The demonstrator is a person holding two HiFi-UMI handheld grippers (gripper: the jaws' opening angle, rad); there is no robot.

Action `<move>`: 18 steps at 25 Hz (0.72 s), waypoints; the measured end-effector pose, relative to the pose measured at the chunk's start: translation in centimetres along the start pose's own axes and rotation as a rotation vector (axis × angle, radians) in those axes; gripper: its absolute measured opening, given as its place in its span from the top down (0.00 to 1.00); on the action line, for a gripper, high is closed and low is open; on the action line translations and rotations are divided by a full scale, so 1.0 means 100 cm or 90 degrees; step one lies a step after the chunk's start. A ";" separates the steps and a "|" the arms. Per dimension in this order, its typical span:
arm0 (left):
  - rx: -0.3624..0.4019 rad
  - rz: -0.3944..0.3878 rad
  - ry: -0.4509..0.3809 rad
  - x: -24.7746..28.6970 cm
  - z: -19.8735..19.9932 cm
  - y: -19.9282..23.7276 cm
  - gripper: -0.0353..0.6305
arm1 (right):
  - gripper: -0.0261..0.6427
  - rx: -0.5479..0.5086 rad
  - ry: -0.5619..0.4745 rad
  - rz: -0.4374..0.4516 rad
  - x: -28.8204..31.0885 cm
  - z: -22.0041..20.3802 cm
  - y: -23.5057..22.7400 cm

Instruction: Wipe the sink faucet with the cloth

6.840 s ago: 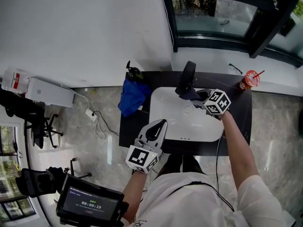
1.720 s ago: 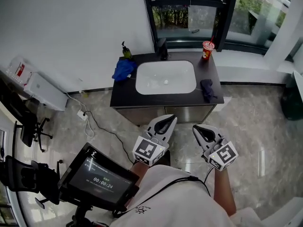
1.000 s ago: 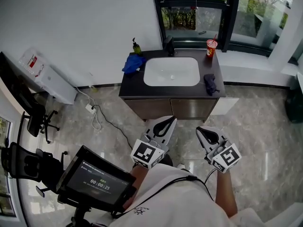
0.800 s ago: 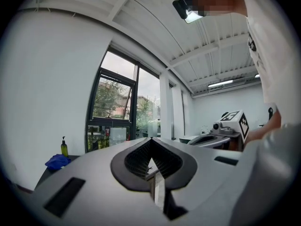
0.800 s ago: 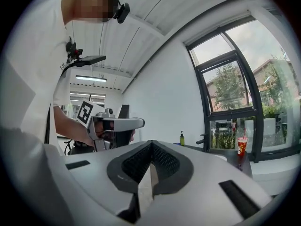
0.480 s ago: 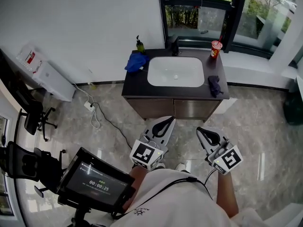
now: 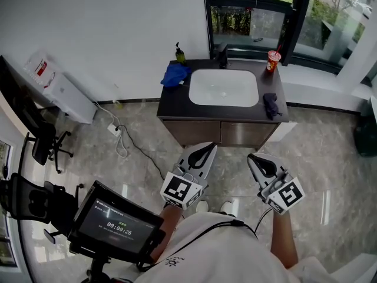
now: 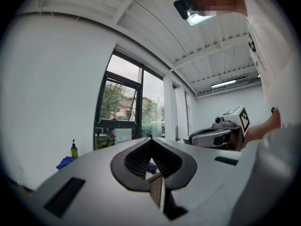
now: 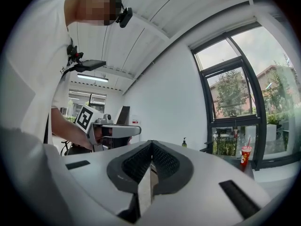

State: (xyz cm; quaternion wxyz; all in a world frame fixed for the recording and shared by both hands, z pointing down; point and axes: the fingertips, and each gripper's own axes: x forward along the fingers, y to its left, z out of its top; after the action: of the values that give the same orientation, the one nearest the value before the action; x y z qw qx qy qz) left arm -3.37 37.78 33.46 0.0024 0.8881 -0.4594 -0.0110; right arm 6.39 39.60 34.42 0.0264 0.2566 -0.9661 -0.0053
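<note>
The dark vanity counter (image 7: pixel 171 102) with its white sink (image 7: pixel 224 87) stands far ahead of me by the window. The black faucet (image 7: pixel 222 56) rises behind the basin. A dark cloth (image 7: pixel 271 105) lies on the counter right of the sink, touched by no gripper. My left gripper (image 7: pixel 206 149) and right gripper (image 7: pixel 254 159) hang side by side over the floor, well short of the vanity, both shut and empty. The left gripper (image 8: pixel 151 140) shows closed jaws in its own view, and so does the right gripper (image 9: pixel 151 142).
A blue cloth (image 7: pixel 175 74) and a soap bottle (image 7: pixel 179 53) sit left of the sink, a red cup (image 7: pixel 273 59) at the back right. A tablet screen (image 7: pixel 118 224) is at my lower left, beside a black chair (image 7: pixel 29 199). A white box (image 7: pixel 59 90) and cables (image 7: pixel 118 140) lie along the left wall.
Earlier the right gripper held the dark cloth at the faucet; now the cloth lies on the counter and I stand back. In the last second the grippers stayed shut and the view shifted slightly.
</note>
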 end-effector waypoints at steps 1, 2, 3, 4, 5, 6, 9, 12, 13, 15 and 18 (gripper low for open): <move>0.000 -0.001 0.000 -0.001 0.001 -0.001 0.95 | 0.96 0.005 0.002 -0.002 0.000 -0.001 0.001; 0.001 -0.003 -0.001 -0.002 0.002 -0.001 0.95 | 0.96 0.011 0.002 -0.005 -0.001 -0.002 0.003; 0.001 -0.004 -0.002 -0.004 0.003 -0.001 0.95 | 0.96 0.016 0.001 -0.007 -0.001 -0.003 0.004; 0.002 -0.005 -0.002 -0.005 0.003 0.000 0.95 | 0.96 0.019 0.000 -0.010 0.000 -0.004 0.006; 0.003 -0.005 -0.002 -0.007 0.002 0.000 0.95 | 0.96 0.020 0.000 -0.012 0.000 -0.005 0.007; 0.003 -0.005 -0.002 -0.008 0.001 0.001 0.95 | 0.96 0.019 0.000 -0.014 0.000 -0.006 0.008; 0.000 -0.003 -0.001 -0.010 0.000 0.001 0.95 | 0.96 0.014 0.000 -0.017 -0.002 -0.005 0.010; -0.002 -0.002 -0.005 -0.009 -0.001 0.001 0.95 | 0.96 0.010 0.003 -0.027 -0.004 -0.007 0.007; -0.002 -0.004 -0.007 -0.009 -0.001 0.000 0.95 | 0.96 0.010 0.004 -0.030 -0.005 -0.008 0.006; -0.002 -0.008 -0.007 -0.010 -0.002 -0.001 0.95 | 0.96 0.010 0.006 -0.033 -0.006 -0.010 0.006; -0.004 -0.009 -0.003 -0.012 -0.004 -0.002 0.95 | 0.96 0.010 0.008 -0.036 -0.007 -0.010 0.007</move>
State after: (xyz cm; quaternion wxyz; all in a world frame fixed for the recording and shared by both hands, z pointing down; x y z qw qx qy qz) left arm -3.90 38.85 33.92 0.0043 0.8915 -0.4528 -0.0143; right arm 6.68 40.53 35.45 0.0299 0.2841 -0.9583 0.0033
